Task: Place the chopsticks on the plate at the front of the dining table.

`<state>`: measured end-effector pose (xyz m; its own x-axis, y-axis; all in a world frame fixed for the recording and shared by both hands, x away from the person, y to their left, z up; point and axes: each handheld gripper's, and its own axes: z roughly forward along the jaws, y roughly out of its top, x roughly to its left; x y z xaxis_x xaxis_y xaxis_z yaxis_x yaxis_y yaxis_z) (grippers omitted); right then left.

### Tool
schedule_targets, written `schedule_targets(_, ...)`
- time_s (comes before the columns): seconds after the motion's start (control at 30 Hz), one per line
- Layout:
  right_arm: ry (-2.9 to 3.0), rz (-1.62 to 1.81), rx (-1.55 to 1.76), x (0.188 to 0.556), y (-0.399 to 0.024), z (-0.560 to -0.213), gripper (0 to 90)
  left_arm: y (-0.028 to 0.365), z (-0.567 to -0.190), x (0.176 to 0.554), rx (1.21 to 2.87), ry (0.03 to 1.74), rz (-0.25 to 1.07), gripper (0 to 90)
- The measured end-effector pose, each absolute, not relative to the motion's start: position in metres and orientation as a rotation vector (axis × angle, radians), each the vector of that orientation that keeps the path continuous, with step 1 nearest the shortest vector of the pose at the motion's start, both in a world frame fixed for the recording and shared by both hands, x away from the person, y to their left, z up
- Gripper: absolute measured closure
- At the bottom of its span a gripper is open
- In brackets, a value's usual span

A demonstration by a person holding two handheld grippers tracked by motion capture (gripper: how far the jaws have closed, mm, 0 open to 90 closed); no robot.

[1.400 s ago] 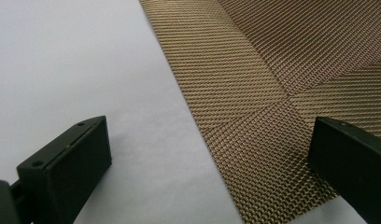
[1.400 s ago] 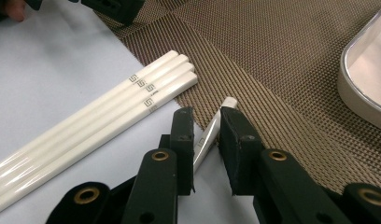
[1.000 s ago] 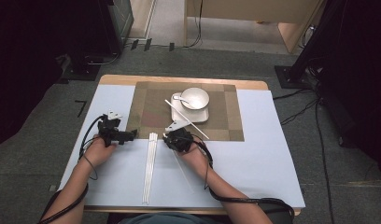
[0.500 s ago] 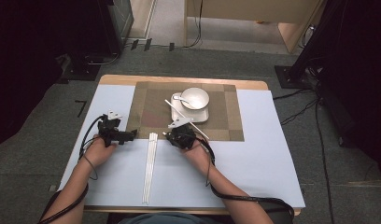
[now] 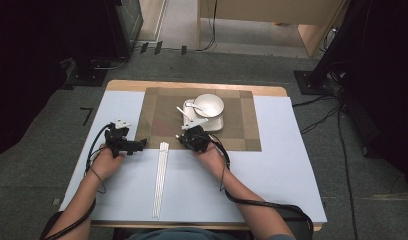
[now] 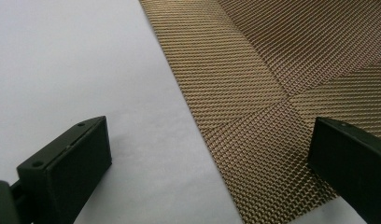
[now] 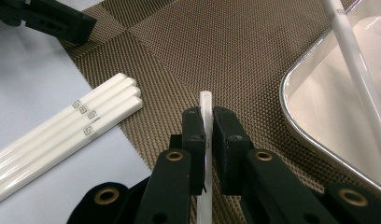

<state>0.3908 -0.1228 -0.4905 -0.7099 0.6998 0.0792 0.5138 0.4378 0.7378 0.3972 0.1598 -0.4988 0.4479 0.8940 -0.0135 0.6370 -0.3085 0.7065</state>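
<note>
The right claw [image 7: 206,122] is clenched on a single white plastic chopstick [image 7: 205,100], whose tip pokes out just past the black jaws in the right gripper view, while its lower length is hidden between them and cut off by the bottom of that view. This claw sits over the near edge of the brown woven placemat [image 5: 164,112], which lies toward the far edge of the pale blue surface [image 5: 292,165]. Just beside it, three more white chopsticks [image 7: 67,133] lie side by side, their ends touching the placemat's near edge and their length running back toward the near edge of the surface. The metal-rimmed white tray [image 7: 319,107] is cut off at the right, with another white stick [image 7: 354,60] leaning across it. In the high view a white bowl [image 5: 208,105] sits on that tray; its contents are too small to make out. The left claw [image 6: 212,158] is released, its jaws standing wide over the placemat's corner with nothing between them.
</note>
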Motion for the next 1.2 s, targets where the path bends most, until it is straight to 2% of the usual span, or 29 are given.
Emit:
schedule_targets(0.4,2.48,1.126,0.997,0.395,-0.117,-0.493,82.9,0.16,-0.499,0.397,2.048,1.277,0.515,0.0)
schedule_targets(0.97,2.485,1.231,1.015,0.392,-0.127,-0.485,54.6,0.16,-0.499,0.396,2.049,1.277,0.518,0.0)
schedule_targets(1.1,2.483,1.235,1.001,0.389,-0.128,-0.483,51.6,0.16,-0.499,0.397,2.049,1.277,0.517,0.0)
schedule_targets(1.2,2.487,1.229,0.966,0.387,-0.13,-0.483,52.7,0.16,-0.499,0.396,2.05,1.277,0.518,0.0)
